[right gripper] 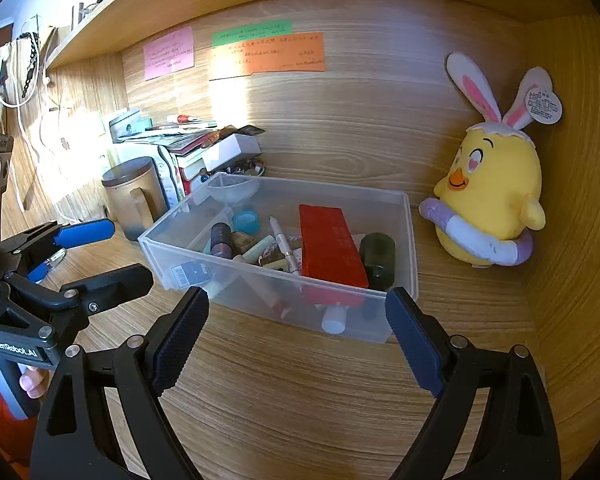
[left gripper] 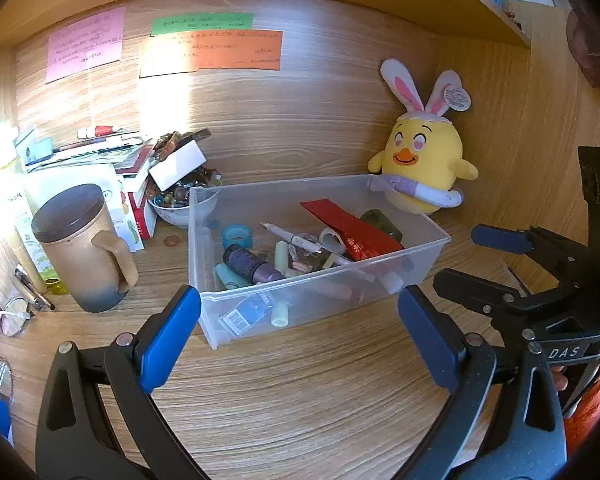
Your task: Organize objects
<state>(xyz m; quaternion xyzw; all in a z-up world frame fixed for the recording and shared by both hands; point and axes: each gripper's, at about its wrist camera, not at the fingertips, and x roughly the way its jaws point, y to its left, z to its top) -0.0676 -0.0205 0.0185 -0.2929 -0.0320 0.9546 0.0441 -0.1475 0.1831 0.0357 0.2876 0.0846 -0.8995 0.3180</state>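
Observation:
A clear plastic bin (left gripper: 436, 236) (right gripper: 410, 240) stands on the wooden desk, holding several small items: a red packet (left gripper: 352, 230) (right gripper: 328, 240), a pen (left gripper: 300, 240) (right gripper: 282, 244), a blue tape roll (left gripper: 237, 236) (right gripper: 247, 220), a purple bottle (left gripper: 248, 266) and a dark green jar (right gripper: 377, 254). My left gripper (left gripper: 300, 328) is open and empty, just in front of the bin. My right gripper (right gripper: 298, 332) is open and empty, also just before the bin's front wall. Each gripper shows in the other's view, the right one (left gripper: 484, 260) and the left one (right gripper: 100, 252).
A yellow chick plush with bunny ears (left gripper: 420, 160) (right gripper: 492, 200) sits in the right corner. A lidded tan mug (left gripper: 80, 248) (right gripper: 134, 196), a bowl of beads (left gripper: 172, 204), stacked books and boxes (left gripper: 100, 164) crowd the left. Sticky notes (left gripper: 212, 50) hang on the back panel. Glasses (left gripper: 12, 316) lie at far left.

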